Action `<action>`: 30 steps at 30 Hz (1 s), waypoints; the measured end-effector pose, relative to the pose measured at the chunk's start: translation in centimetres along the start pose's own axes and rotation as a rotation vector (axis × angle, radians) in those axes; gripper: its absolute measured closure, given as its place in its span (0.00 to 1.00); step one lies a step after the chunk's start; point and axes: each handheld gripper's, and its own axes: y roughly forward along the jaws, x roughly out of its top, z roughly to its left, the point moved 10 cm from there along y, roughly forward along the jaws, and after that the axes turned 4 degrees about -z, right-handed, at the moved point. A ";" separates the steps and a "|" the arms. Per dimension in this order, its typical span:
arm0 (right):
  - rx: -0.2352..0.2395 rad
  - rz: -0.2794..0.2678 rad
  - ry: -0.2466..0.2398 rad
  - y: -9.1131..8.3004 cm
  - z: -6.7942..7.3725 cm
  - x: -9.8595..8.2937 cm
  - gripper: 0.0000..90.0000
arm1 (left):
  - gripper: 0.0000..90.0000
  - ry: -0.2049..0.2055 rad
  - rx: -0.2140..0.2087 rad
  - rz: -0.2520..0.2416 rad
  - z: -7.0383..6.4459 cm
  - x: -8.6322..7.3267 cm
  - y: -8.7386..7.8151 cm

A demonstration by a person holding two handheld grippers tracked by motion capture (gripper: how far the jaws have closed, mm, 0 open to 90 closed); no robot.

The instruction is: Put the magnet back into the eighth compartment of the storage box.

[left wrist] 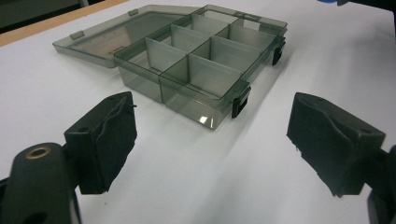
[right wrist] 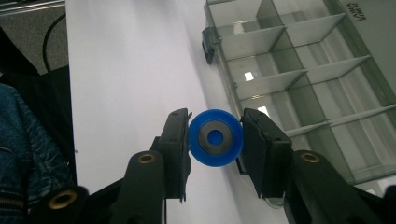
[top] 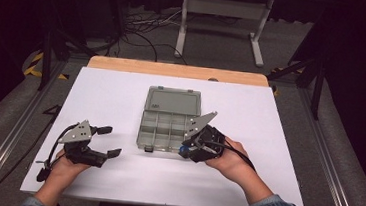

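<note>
A clear grey compartment box (top: 169,128) lies open in the middle of the white table, its lid (top: 173,102) folded back on the far side. Its compartments (left wrist: 201,56) look empty. My right gripper (top: 186,151) hovers at the box's near right corner, shut on a round blue wheel with a grey hub (right wrist: 215,137), held between both pads just beside the box's front wall (right wrist: 233,84). My left gripper (top: 108,141) rests at the table's near left, open wide, nothing between its fingers (left wrist: 112,135); the box (left wrist: 187,70) lies ahead of it.
The white table top (top: 121,92) has a wooden strip (top: 174,70) along its far edge. Black latches (left wrist: 239,103) stick out of the box's front wall. Cables and a white stand (top: 223,16) lie on the floor behind the table.
</note>
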 end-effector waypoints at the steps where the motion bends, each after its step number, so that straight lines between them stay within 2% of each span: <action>1: -0.004 0.000 0.002 -0.1 -0.2 0.0 0.70 | 0.18 0.002 0.000 0.001 0.0 0.0 0.0; 10: -0.034 0.002 0.031 -0.6 -2.1 0.0 0.70 | 0.18 0.000 0.000 0.001 0.0 0.0 0.0; 30: -0.102 0.027 0.107 -0.1 -5.7 -0.9 0.70 | 0.18 0.003 0.001 0.004 0.0 0.0 0.0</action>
